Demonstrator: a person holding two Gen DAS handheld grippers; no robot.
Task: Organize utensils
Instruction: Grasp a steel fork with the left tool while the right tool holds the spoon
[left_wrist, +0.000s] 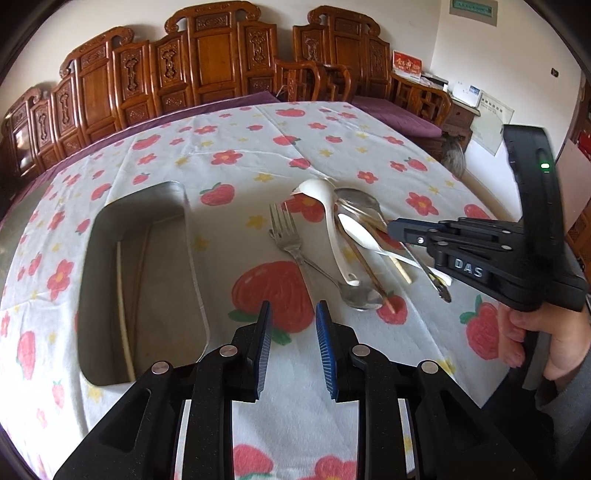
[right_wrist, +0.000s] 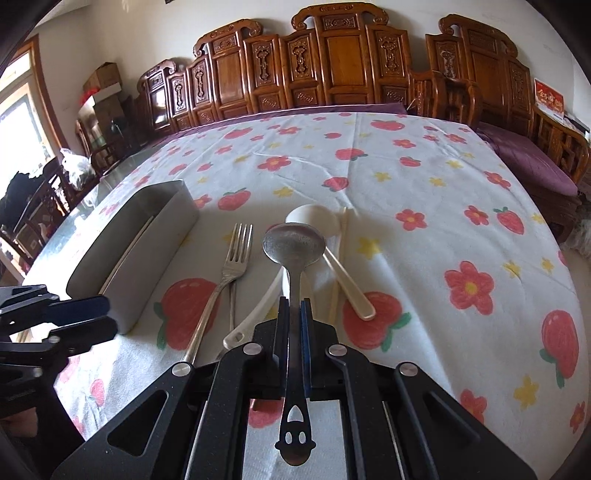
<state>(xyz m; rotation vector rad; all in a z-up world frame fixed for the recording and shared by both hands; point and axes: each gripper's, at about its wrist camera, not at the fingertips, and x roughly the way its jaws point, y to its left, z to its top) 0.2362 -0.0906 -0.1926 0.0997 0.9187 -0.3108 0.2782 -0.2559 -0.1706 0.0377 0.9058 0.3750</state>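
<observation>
My right gripper (right_wrist: 294, 306) is shut on the handle of a metal spoon (right_wrist: 293, 243), bowl pointing away, held just above the pile; it also shows in the left wrist view (left_wrist: 397, 226). Under it lie white plastic spoons (right_wrist: 314, 218), a chopstick (right_wrist: 339, 266), a fork (right_wrist: 229, 273) and a second metal spoon (left_wrist: 360, 297). My left gripper (left_wrist: 293, 317) is open and empty, hovering near the table's front, right of a metal tray (left_wrist: 140, 280) that holds a chopstick (left_wrist: 123, 314). The tray also shows in the right wrist view (right_wrist: 147, 251).
The table has a white cloth with strawberries and flowers (right_wrist: 424, 221). Carved wooden chairs (right_wrist: 332, 66) line the far side. A purple-cushioned bench (right_wrist: 532, 162) stands at the right.
</observation>
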